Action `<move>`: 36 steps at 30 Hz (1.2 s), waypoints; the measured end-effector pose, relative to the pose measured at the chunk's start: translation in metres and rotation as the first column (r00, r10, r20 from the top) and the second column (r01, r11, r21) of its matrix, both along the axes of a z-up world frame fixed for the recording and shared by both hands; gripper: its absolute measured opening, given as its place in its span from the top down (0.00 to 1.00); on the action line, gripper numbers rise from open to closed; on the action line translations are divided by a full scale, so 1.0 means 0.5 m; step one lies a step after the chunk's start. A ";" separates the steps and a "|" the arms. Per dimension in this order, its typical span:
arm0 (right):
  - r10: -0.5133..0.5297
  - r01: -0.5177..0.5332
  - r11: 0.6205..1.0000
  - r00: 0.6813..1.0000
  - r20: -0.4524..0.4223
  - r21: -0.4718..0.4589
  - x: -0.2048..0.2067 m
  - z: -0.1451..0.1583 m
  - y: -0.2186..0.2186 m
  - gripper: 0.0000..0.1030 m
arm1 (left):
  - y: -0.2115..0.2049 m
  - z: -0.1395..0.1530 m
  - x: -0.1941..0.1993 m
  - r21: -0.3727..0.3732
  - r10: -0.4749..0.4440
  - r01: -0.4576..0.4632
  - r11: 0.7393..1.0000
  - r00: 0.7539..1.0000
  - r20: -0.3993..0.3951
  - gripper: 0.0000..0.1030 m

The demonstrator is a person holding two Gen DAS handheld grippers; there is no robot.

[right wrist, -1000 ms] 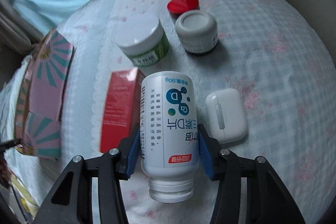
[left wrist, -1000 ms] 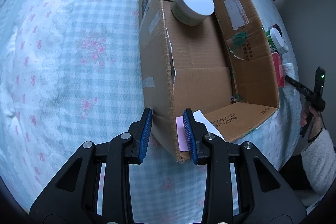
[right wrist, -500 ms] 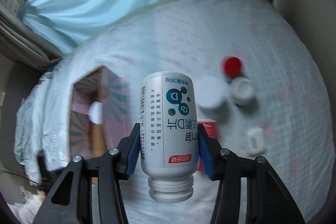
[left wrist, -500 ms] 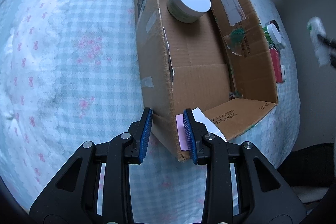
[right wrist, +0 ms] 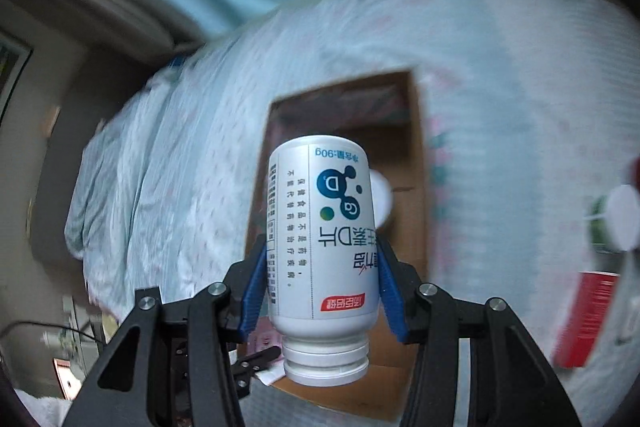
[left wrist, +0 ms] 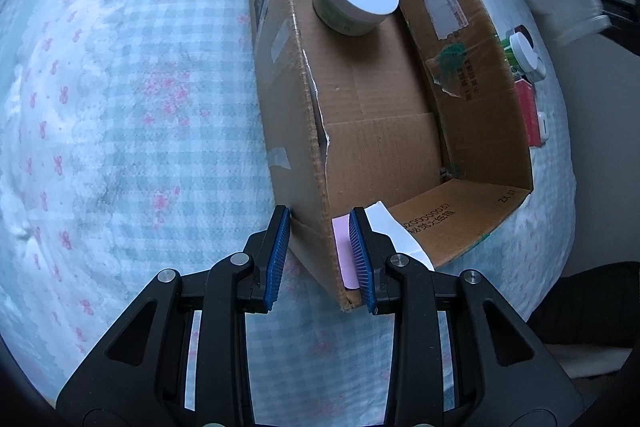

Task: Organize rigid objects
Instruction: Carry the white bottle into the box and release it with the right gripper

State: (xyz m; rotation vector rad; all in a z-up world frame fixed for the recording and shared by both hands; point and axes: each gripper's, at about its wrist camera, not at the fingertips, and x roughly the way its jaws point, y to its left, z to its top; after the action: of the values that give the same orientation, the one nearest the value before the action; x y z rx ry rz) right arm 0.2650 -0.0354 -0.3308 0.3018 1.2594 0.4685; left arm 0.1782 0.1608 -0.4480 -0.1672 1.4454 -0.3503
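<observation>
My left gripper (left wrist: 320,259) is shut on the near left wall of an open cardboard box (left wrist: 308,131) on the bed. A white-lidded jar (left wrist: 356,1) stands inside at the far end. My right gripper (right wrist: 320,291) is shut on a white supplement bottle (right wrist: 322,243), cap toward the camera, held in the air above the box (right wrist: 416,195). The right gripper and bottle show blurred at the top right of the left wrist view (left wrist: 576,7).
On the checked bedspread (left wrist: 140,107) right of the box lie a green jar with white lid (left wrist: 524,53), a red carton (left wrist: 528,111) and a small white case (left wrist: 543,125). The jar (right wrist: 618,219) and red carton (right wrist: 588,315) also show in the right wrist view.
My right gripper has lifted the bottle off the bed and swung it left over the open box. My left gripper keeps its hold on the box wall.
</observation>
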 end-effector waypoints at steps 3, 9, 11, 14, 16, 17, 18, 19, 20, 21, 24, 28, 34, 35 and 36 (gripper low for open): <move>0.061 -0.061 0.998 0.997 -0.045 -0.006 -0.007 -0.062 0.054 0.55 | -0.002 -0.004 0.004 -0.003 0.003 -0.003 1.000 1.000 -0.004 0.73; 0.141 -0.146 0.989 0.983 -0.121 -0.037 -0.030 -0.167 0.104 0.55 | -0.002 -0.013 0.009 -0.005 0.013 -0.013 1.000 1.000 -0.010 0.73; 0.154 -0.162 0.985 0.979 -0.134 -0.051 -0.033 -0.183 0.107 0.55 | -0.002 -0.016 0.010 -0.005 0.016 -0.016 1.000 1.000 -0.012 0.73; 0.176 -0.187 0.980 0.974 -0.144 -0.073 -0.037 -0.196 0.106 0.55 | -0.001 -0.019 0.013 -0.007 0.018 -0.018 1.000 1.000 -0.016 0.73; 0.180 -0.192 0.978 0.973 -0.144 -0.077 -0.034 -0.197 0.105 0.55 | 0.000 -0.020 0.015 -0.005 0.015 -0.015 1.000 1.000 -0.018 0.73; 0.180 -0.193 0.978 0.973 -0.143 -0.076 -0.033 -0.198 0.107 0.55 | -0.001 -0.020 0.015 -0.004 0.014 -0.014 1.000 1.000 -0.018 0.73; 0.184 -0.196 0.978 0.973 -0.140 -0.073 -0.032 -0.198 0.106 0.54 | -0.001 -0.021 0.016 -0.002 0.013 -0.013 1.000 1.000 -0.019 0.73; 0.200 -0.210 0.976 0.970 -0.136 -0.064 -0.032 -0.200 0.107 0.54 | -0.002 -0.021 0.016 -0.001 0.013 -0.013 1.000 1.000 -0.020 0.73; 0.206 -0.216 0.974 0.968 -0.144 -0.061 -0.031 -0.205 0.112 0.52 | -0.002 -0.021 0.017 0.001 0.012 -0.012 1.000 1.000 -0.020 0.73; 0.201 -0.212 0.976 0.968 -0.152 -0.056 -0.033 -0.206 0.109 0.39 | -0.002 -0.021 0.017 -0.002 0.012 -0.012 1.000 1.000 -0.019 0.73; 0.156 -0.149 0.985 0.984 -0.086 0.082 -0.040 -0.187 0.103 0.00 | -0.007 -0.026 0.015 -0.001 0.006 -0.006 1.000 1.000 -0.019 0.73; 0.173 -0.170 0.985 0.983 -0.064 0.043 -0.045 -0.179 0.117 0.00 | 0.002 -0.028 0.018 -0.016 0.021 -0.021 1.000 1.000 -0.023 0.73; 0.190 -0.191 0.982 0.980 -0.055 -0.011 -0.054 -0.160 0.127 0.00 | 0.018 -0.035 0.016 -0.020 0.028 -0.029 0.999 0.999 -0.023 0.73; 0.186 -0.187 0.982 0.982 -0.047 -0.026 -0.056 -0.154 0.129 0.00 | 0.020 -0.035 0.016 -0.020 0.027 -0.027 0.999 0.999 -0.021 0.73; 0.177 -0.179 0.983 0.983 -0.039 -0.048 -0.055 -0.149 0.131 0.00 | 0.019 -0.037 0.014 -0.017 0.026 -0.026 1.000 1.000 -0.017 0.73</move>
State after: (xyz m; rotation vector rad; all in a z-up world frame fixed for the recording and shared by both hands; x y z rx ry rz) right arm 0.2377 0.0302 -0.4051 0.1550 1.3360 0.5850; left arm 0.1852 0.1702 -0.4664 -0.2033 1.4555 -0.3413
